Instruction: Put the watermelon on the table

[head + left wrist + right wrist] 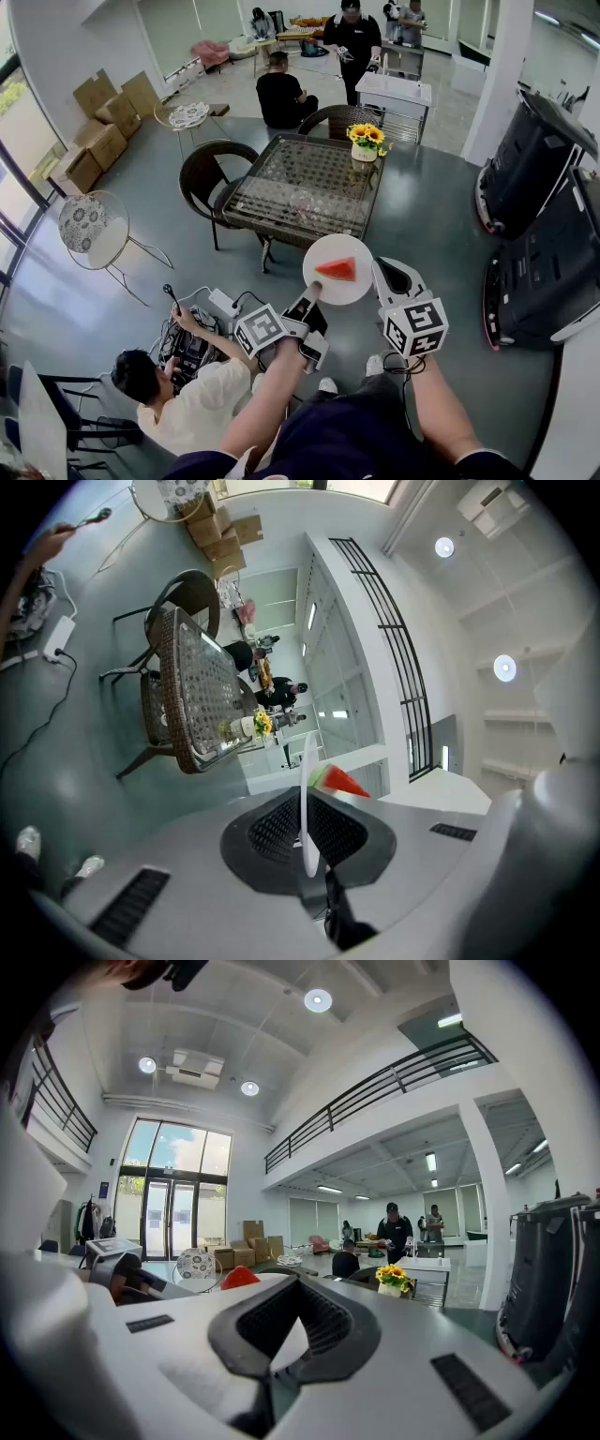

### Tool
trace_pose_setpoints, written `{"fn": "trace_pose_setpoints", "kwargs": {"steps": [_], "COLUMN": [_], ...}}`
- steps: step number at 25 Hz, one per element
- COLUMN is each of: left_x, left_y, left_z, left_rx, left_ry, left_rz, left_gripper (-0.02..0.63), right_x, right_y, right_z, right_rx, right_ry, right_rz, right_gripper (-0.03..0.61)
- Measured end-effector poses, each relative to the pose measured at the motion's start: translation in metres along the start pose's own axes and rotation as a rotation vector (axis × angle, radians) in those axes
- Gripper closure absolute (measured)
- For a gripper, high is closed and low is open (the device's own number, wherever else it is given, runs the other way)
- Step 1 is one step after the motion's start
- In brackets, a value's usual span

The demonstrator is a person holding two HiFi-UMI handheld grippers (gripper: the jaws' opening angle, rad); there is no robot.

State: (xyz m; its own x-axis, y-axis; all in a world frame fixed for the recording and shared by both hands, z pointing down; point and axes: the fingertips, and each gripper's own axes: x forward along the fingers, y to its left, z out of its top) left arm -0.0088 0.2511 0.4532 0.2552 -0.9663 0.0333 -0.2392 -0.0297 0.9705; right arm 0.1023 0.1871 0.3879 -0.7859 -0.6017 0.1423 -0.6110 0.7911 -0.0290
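A red watermelon wedge (337, 270) lies on a round white plate (337, 292) held in the air just short of the glass-topped wicker table (281, 228). My left gripper (309, 298) is shut on the plate's near rim. In the left gripper view the plate (306, 827) stands edge-on between the jaws, with the wedge (339, 782) beside it and the table (192, 696) beyond. My right gripper (382, 272) sits against the plate's right rim. In the right gripper view (298, 1335) the wedge (239, 1277) peeks over the left jaw, and a sliver of white shows between the pads.
A vase of sunflowers (366, 142) stands on the table's far corner. A wicker chair (211, 178) sits at its left. A person (178, 403) crouches by cables at lower left. Black machines (544, 234) line the right side. More people and cardboard boxes (98, 122) are farther back.
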Motion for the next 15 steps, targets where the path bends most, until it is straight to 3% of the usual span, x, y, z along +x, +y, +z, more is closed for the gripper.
{"fn": "trace_pose_setpoints", "kwargs": {"steps": [15], "left_x": [0.006], "left_y": [0.009], "left_z": [0.017], "left_rx": [-0.015], "left_ry": [0.031], "left_rz": [0.001], "left_gripper": [0.601], "right_x": [0.019], "right_y": [0.002], "right_z": [-0.002], "right_rx": [0.027], "right_ry": [0.016], "right_rz": [-0.02], "right_gripper": [0.575]}}
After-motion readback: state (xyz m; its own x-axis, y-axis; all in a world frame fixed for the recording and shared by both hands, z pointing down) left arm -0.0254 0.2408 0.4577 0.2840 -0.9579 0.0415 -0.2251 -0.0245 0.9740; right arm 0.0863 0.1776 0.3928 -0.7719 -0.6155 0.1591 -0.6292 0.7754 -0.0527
